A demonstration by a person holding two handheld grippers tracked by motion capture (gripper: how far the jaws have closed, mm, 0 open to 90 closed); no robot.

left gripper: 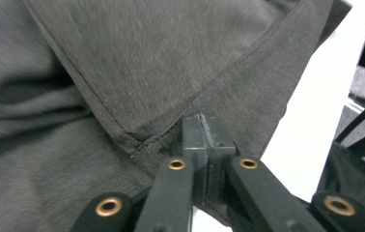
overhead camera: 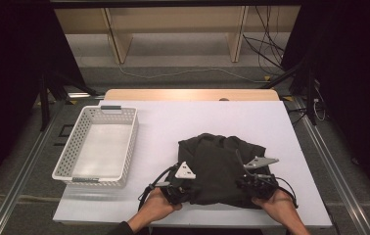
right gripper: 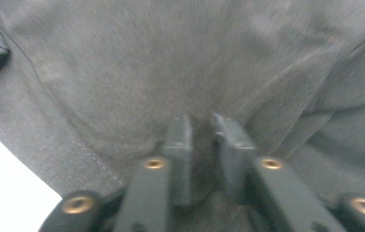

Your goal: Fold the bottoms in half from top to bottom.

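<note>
White tabletop, basket at 9 o'clock: L gripper and R gripper both clamped on dark garment near hem (mid-fold, I'd say), next lift evenly toward 12.

White-topped table: empty white perforated basket at left, dark crumpled garment at near centre-right

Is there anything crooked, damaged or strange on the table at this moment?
Nothing looks damaged or spilled. The dark cloth lies rumpled and uneven on the white table, with both tools at its near edge: the left tool is shut on a hem corner, the right tool pinches a fold. The white basket holds nothing.
</note>
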